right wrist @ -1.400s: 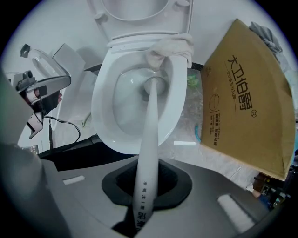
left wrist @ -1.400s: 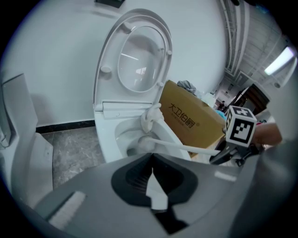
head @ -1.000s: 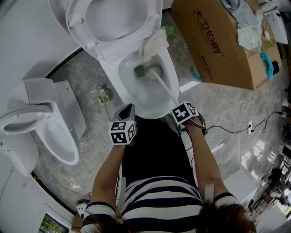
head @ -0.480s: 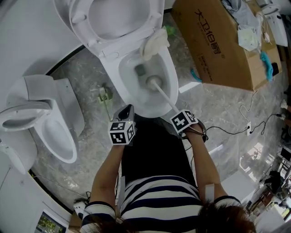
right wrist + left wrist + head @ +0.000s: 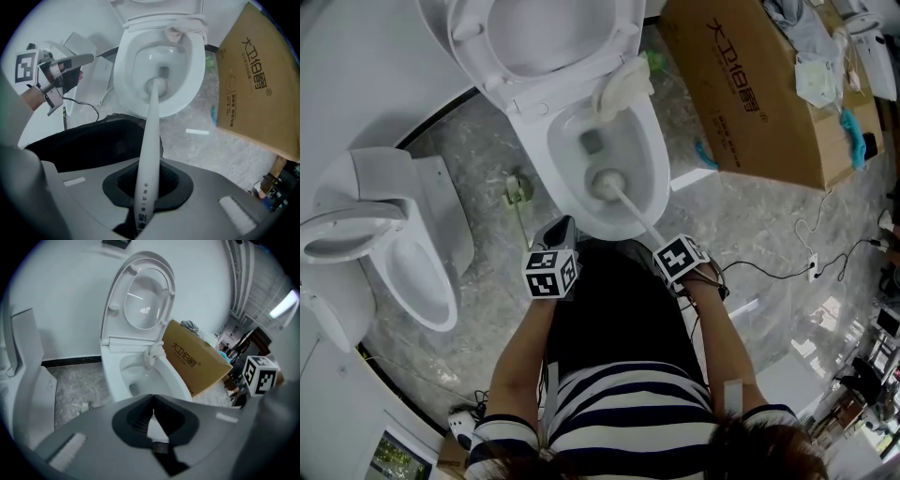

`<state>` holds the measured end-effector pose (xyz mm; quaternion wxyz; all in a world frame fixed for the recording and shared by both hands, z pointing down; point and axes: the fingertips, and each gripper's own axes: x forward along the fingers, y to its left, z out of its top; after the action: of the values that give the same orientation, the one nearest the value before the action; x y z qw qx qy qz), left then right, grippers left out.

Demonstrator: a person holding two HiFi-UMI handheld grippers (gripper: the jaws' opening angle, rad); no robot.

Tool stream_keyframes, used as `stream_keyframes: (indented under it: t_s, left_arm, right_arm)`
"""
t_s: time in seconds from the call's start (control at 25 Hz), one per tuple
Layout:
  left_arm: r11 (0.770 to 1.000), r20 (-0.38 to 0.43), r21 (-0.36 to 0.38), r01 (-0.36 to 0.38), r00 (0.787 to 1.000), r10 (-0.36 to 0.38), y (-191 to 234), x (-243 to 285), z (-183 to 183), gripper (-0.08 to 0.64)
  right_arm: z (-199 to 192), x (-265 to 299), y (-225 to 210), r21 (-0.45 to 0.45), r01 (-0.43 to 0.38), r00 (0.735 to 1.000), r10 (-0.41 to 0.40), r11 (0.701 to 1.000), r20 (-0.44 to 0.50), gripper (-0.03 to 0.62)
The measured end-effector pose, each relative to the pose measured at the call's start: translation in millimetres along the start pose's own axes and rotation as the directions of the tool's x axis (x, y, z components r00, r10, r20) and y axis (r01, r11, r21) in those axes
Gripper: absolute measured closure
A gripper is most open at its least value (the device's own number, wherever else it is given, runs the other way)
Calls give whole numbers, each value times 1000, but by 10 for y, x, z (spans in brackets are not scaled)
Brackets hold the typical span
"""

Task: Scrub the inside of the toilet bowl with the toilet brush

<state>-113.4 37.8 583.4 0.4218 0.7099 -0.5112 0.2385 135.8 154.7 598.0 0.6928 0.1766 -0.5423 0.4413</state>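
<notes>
The white toilet bowl point(image 5: 652, 178) stands with lid and seat raised, and shows in all three views. My right gripper point(image 5: 667, 246) is shut on the white handle of the toilet brush point(image 5: 149, 136). The brush head point(image 5: 605, 180) rests on the inner wall on the near side of the bowl, short of the dark drain point(image 5: 591, 142); the right gripper view has it there too point(image 5: 158, 85). My left gripper point(image 5: 562, 229) hovers by the bowl's near left rim, shut and empty point(image 5: 152, 398). A pale cloth point(image 5: 623, 84) lies on the far rim.
A large cardboard box point(image 5: 750, 84) stands just right of the toilet. A second white toilet point(image 5: 403, 262) is on the left. Cables point(image 5: 787, 267) trail over the marble floor at right. A small green item point(image 5: 517, 195) lies beside the bowl's left side.
The brush head has slid from the drain toward the near side of the bowl. The right gripper has drawn back a little with it. The left gripper has stayed put.
</notes>
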Motion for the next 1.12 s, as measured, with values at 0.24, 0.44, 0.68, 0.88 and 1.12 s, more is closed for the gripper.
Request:
stream_keyframes:
  t_s: [0.24, 0.44, 0.68, 0.88, 1.12]
  left_arm:
    - [1000, 2, -11, -5, 1000, 5, 10, 8, -19, 560]
    - [1000, 3, -25, -10, 1000, 10, 20, 38, -46, 560]
    - [999, 10, -39, -15, 1000, 15, 51, 37, -38, 560]
    - [1000, 30, -30, -4, 1000, 5, 58, 37, 16, 560]
    - [1000, 48, -12, -13, 999, 13, 90, 35, 80, 560]
  right_arm:
    - [102, 21, 176, 2, -85, 996, 84, 996, 31, 558]
    - [336, 23, 223, -47, -92, 993, 95, 995, 64, 557]
    - [657, -8, 166, -85, -64, 993, 72, 994, 95, 557]
    - [902, -7, 93, -95, -51, 990, 63, 994, 122, 557]
    - [1085, 27, 39, -78, -51, 987, 62, 996, 147, 557]
